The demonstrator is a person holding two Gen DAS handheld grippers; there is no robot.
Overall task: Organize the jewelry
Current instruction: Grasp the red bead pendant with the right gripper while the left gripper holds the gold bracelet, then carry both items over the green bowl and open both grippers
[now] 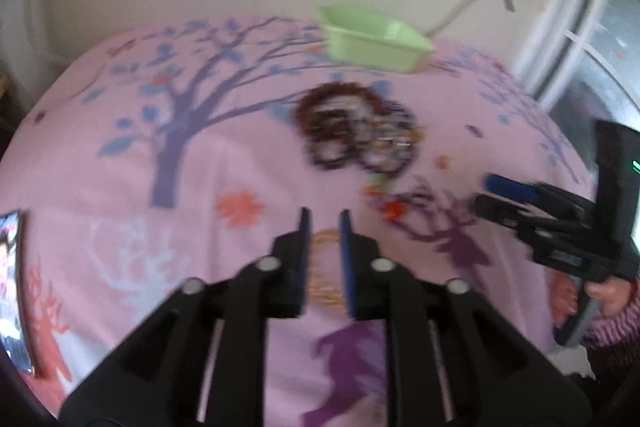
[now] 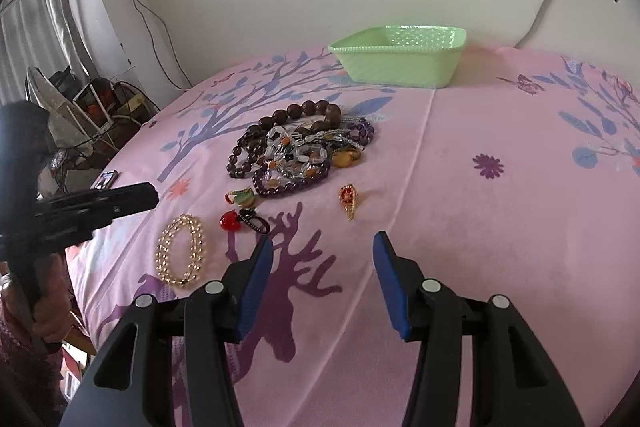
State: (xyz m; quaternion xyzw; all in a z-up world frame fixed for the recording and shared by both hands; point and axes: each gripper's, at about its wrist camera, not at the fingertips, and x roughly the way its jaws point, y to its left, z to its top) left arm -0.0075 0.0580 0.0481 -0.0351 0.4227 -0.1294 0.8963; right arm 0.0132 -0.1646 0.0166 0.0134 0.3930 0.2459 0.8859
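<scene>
2 risks: your left gripper (image 1: 325, 223), jaws narrowly parted over the gold bead bracelet (image 2: 181, 249), may pinch only 1 loop; your right gripper (image 2: 323, 243) hangs open, empty, basket (image 2: 400, 67) far off.

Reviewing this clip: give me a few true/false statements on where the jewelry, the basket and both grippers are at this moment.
1. The green basket holds the bead necklaces. False: the bead pile lies on the pink sheet in front of it.
2. The gold bead bracelet lies apart from the pile. True.
3. The right gripper grips the red-and-gold pendant. False: its jaws are open and empty.
4. The left gripper is above the gold bracelet, jaws apart. True.
</scene>
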